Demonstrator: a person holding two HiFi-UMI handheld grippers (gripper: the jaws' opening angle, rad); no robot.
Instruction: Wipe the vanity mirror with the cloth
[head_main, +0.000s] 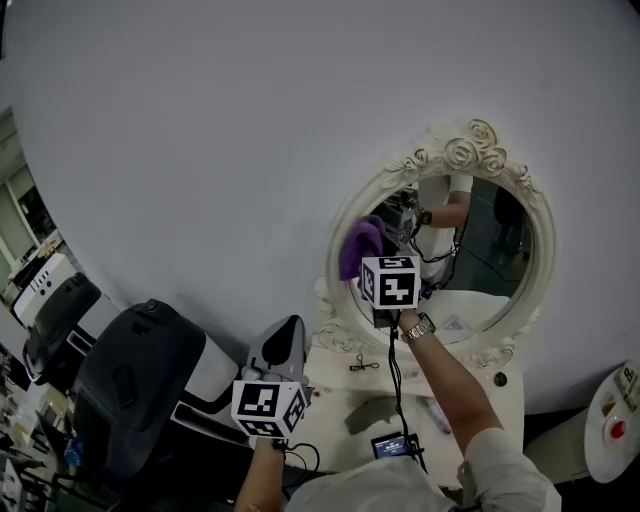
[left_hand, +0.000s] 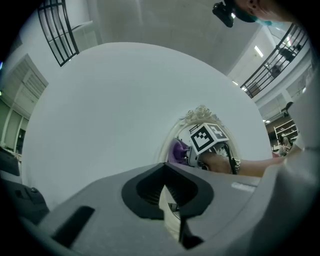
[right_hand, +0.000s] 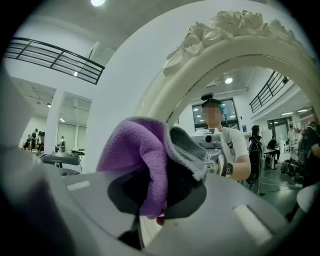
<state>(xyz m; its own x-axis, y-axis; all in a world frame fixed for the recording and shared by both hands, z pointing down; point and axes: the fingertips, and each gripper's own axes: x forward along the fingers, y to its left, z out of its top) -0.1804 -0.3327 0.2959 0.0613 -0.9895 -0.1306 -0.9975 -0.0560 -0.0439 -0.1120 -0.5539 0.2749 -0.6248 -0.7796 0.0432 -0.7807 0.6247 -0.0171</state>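
Left gripper (head_main: 289, 334) is held low over the near edge of the white worktop (head_main: 335, 396). Its jaws are together with nothing between them, and its cube shows black-and-white square markers. On the worktop nearby lie a small device with a lit bluish screen (head_main: 393, 445), its print too small to read, and a black cable (head_main: 394, 375) running up toward the other tool.

Right arm reaches forward, with a wristwatch (head_main: 418, 328) on the wrist. Right gripper (right_hand: 158, 198) is clamped on the purple cloth (right_hand: 134, 154), whose grey underside is folded over on the right. The cloth is bunched at the jaw tips and pressed to the left part of the glass, just inside the frame.

The vanity mirror (head_main: 470, 148) is an oval in a white ornate frame with carved roses on top, standing upright at the back of the worktop against a plain white wall (head_main: 220, 150). The glass reflects the person and the gripper.
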